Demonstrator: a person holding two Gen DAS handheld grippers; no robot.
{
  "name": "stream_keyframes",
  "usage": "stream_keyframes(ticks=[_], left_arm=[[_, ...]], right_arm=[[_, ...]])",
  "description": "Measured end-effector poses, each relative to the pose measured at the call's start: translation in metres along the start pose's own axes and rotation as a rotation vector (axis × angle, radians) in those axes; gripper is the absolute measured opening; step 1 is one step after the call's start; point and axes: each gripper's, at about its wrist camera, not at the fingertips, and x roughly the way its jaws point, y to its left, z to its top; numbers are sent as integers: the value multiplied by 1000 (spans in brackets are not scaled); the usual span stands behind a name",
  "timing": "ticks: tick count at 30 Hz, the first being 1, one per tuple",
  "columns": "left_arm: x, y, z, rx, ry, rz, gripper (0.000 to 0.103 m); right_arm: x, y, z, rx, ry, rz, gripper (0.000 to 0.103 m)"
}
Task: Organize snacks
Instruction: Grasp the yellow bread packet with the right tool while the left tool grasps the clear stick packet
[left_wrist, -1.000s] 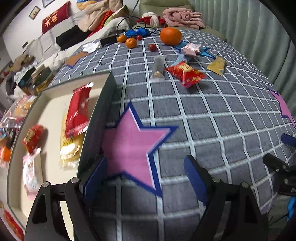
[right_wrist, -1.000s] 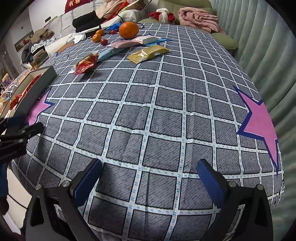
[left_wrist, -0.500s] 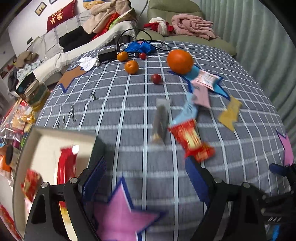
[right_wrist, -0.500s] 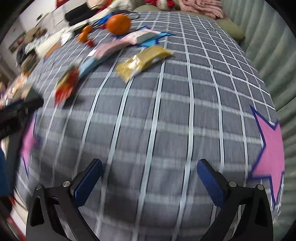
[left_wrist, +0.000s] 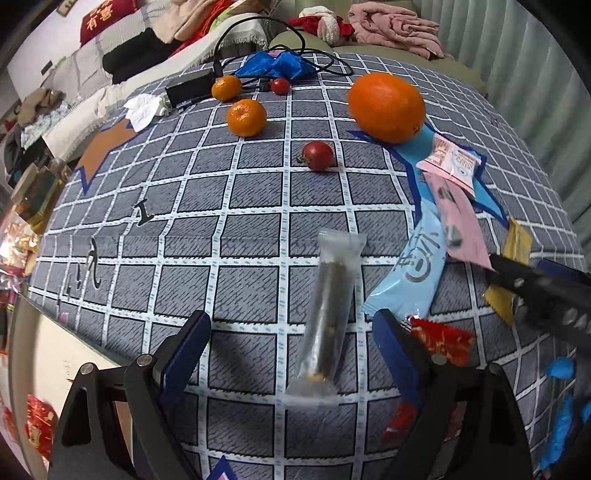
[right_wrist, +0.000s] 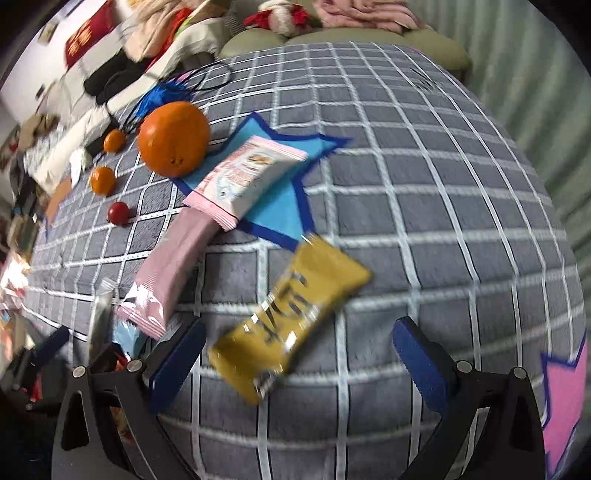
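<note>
Left gripper (left_wrist: 291, 328): jaws stand wide apart above the checked cloth (left_wrist: 251, 206), pressing on nothing; no pad touches a packet.
Between the left jaws: a clear packet with a dark stick inside (left_wrist: 327, 317) lies lengthwise on the cloth, nearer the right-hand finger than the other.
Left gripper's right finger (left_wrist: 395, 343): a red snack packet (left_wrist: 443, 338) shows just behind it; whether they touch I cannot tell.
Right gripper (right_wrist: 299, 339): jaws apart and closing, not yet gripping.
Between the right jaws: a yellow snack bar (right_wrist: 291, 321) lies slanted on the cloth, its lower end near the left-hand finger; blurred, and contact cannot be told.
Other snacks: a long pink packet (right_wrist: 173, 269) and a pink-and-white packet (right_wrist: 247, 177) overlap above the yellow bar; a light blue packet (left_wrist: 410, 273) lies beside the clear one.
Fruit: a large orange (left_wrist: 386, 107), two small mandarins (left_wrist: 245, 117) and a small red fruit (left_wrist: 317, 156) sit farther back.
Tray (left_wrist: 55, 354): its pale corner shows at lower left in the left wrist view, a red packet inside.
</note>
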Motion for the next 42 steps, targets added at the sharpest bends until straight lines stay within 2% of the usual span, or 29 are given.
stream_keyframes(ticks=[1,2,3,4,5,6,10,19,21,22,23,24,25,26,27,30,32,33,35,42], left_arm=[[-1,1,0,-6,2,-22,83],[-3,-1,-1,1,-8,-24,72],[-5,-2,-2,10,-17,-26,64],[-8,-5,-3,24,-23,-31,46],[-11,-7,-5,36,-25,-34,25],[-13,-10,-7,43,-20,-38,19],[-28,-13,-37,57,-33,-19,18],[-82,-8,-150,36,-68,-12,19],[-88,-7,-162,24,-68,-20,20],[-89,-8,-164,27,-69,-17,25],[-89,-10,-163,36,-70,-5,40],[-89,-11,-162,40,-70,13,52],[-87,-12,-161,39,-70,27,78],[-84,-12,-158,34,-75,22,85],[-81,-12,-157,32,-76,14,85],[-75,-11,-155,17,-99,-14,92],[-70,-10,-155,6,-95,-10,103],[-70,-8,-156,-4,-101,-21,103],[-70,-8,-158,9,-119,-20,103],[-73,-8,-166,21,-191,-34,103]], right_arm=[[1,1,3,-23,-10,-19,76],[-1,6,2,-63,-31,-46,64],[-4,9,0,-97,-49,-43,43],[-6,10,-3,-113,-52,-26,33],[-6,11,-4,-116,-48,-13,32],[-9,9,-8,-114,-42,7,32],[-22,3,-38,-139,-26,69,32],[-68,-19,-139,-208,-20,120,32],[-79,-25,-163,-205,-24,119,32],[-84,-28,-173,-199,-26,121,33],[-88,-30,-182,-197,-30,121,33],[-91,-30,-188,-198,-31,120,41],[-93,-31,-193,-197,-32,120,72],[-93,-30,-194,-192,-27,107,89],[-92,-29,-193,-184,-26,88,97],[-87,-30,-193,-162,-27,71,97],[-82,-29,-189,-153,-35,35,97],[-79,-27,-188,-152,-37,17,103],[-73,-21,-186,-160,-36,-21,103],[-74,-19,-189,-152,-101,-23,103]])
